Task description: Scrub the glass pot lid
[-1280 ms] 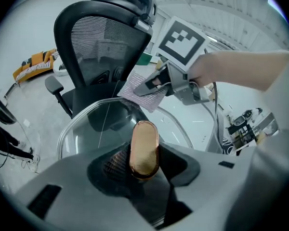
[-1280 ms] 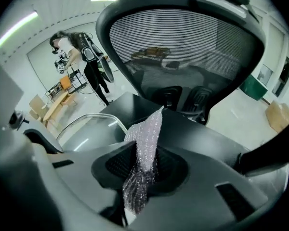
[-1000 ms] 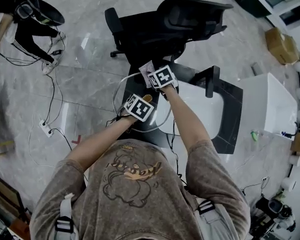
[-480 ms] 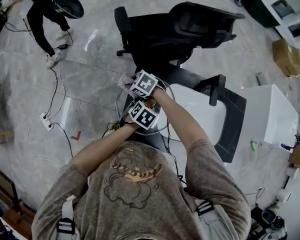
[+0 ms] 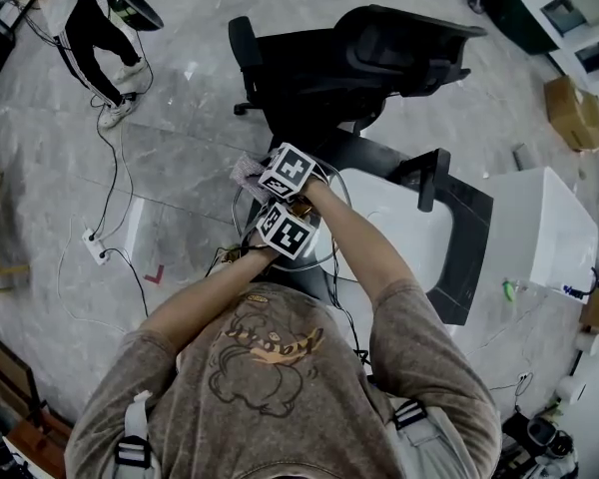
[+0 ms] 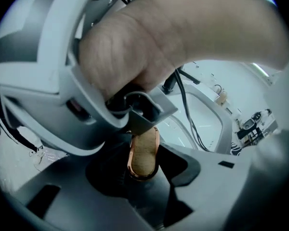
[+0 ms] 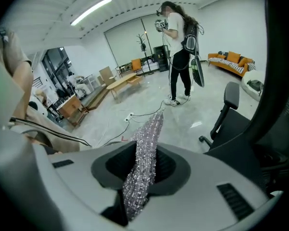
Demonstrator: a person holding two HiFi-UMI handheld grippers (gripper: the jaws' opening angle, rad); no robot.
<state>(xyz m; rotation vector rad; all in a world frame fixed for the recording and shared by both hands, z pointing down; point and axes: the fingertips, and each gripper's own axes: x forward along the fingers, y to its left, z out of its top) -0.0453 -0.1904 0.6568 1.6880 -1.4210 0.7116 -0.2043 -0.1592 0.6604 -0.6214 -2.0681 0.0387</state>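
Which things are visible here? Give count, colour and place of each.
glass pot lid: one, clear, under both claws
lid knob: one, brown, in left claw
scrub cloth: one, silver, in right claw
office chair: one, black, beyond the table
table: one, white, black frame, right of lid
cardboard box: one, brown, floor at far right
other person: one, dark trousers, upper left
left claw: one, grey, shut on lid knob
right claw: one, grey, shut on scrub cloth

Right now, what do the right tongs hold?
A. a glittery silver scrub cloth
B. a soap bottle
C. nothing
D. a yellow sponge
A: in the right gripper view the right tongs are shut on a glittery silver scrub cloth that sticks out past them; the left tongs grip the lid knob.
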